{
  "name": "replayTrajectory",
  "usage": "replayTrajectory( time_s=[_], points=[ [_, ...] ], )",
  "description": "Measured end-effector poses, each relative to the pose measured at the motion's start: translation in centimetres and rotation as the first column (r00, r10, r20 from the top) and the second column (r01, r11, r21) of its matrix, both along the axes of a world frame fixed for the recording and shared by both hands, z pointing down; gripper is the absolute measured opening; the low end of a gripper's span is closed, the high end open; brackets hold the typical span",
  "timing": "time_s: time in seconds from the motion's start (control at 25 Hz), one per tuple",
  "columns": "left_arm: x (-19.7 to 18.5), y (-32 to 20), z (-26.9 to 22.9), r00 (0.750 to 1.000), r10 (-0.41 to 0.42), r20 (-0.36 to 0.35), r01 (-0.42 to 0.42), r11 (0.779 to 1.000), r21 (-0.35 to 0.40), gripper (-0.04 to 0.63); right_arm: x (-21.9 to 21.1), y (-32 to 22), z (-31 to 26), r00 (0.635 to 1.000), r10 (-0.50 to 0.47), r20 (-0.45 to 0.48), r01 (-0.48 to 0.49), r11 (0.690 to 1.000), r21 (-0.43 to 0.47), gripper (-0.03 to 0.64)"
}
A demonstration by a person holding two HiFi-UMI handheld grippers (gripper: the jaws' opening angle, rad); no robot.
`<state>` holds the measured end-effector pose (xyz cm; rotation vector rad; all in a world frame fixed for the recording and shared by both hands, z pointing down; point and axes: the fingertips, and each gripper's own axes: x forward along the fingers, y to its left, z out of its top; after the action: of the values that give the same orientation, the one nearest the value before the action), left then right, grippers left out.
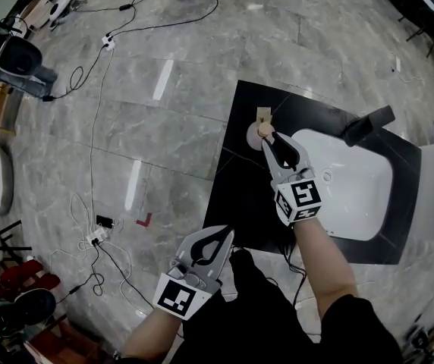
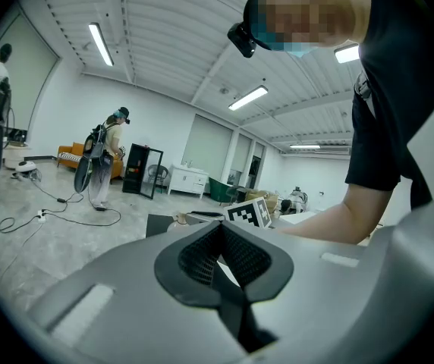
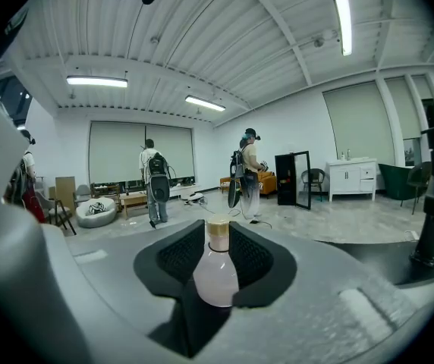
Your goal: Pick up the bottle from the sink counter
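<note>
A small round-bodied bottle [image 1: 256,134] with pale pink contents and a tan cap stands upright on the black sink counter [image 1: 240,196], left of the white basin [image 1: 346,196]. My right gripper [image 1: 272,139] reaches over the counter up to it. In the right gripper view the bottle [image 3: 217,275] stands between the two black pads [image 3: 179,256]. The right gripper [image 3: 217,230] is open, with a slim gap either side of the cap. My left gripper [image 1: 227,236] hangs off the counter's near edge, shut and empty, its tips meeting in its own view [image 2: 218,226].
A black faucet [image 1: 369,125] stands at the basin's far side and shows at the right of the right gripper view [image 3: 433,203]. Cables and a power strip [image 1: 99,233] lie on the marble floor to the left. People with backpacks [image 3: 155,180] stand far off.
</note>
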<state>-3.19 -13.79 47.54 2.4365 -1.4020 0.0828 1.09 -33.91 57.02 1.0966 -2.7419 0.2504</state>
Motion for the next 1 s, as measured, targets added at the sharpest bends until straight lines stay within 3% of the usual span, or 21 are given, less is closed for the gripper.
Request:
replayTrajectory(
  time_s=[0.32, 1.0],
  points=[
    [-0.2, 0.0, 1.0, 1.000, -0.008, -0.011, 0.007, 1.000, -0.027, 0.003, -1.0, -1.2, 1.2, 0.999, -0.021, -0.031, 0.022, 0.999, 0.037, 0.132],
    [-0.5, -0.1, 3.1, 1.000, -0.011, -0.009, 0.010, 0.997, -0.079, 0.003, -2.3, -2.5, 2.1, 0.999, -0.032, -0.003, 0.032, 0.996, 0.083, 0.151]
  ],
)
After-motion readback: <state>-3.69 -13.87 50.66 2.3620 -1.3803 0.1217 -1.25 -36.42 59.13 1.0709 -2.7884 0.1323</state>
